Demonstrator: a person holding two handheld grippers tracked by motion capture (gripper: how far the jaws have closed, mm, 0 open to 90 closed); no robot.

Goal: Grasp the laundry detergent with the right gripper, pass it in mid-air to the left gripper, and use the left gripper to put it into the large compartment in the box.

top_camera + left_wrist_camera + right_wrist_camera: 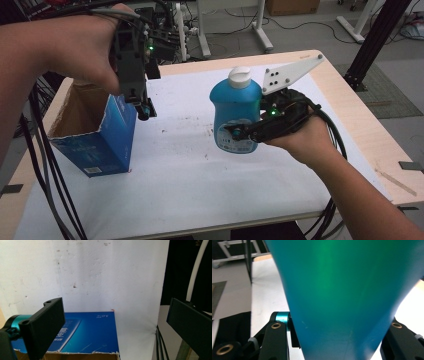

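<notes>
The bottle [236, 115], blue with a white cap, is held upright off the counter [200, 180] at about 3 o'clock, so a lift is judged done and a placing left, perhaps into the box [95, 135]. That open-topped blue box stands at 9 o'clock; nothing can be made out inside. Above its edge the left hand-held gripper [145, 107] is held, jaws wide apart and empty. The right hand-held gripper [240, 132] is clamped around the bottle's body.
</notes>
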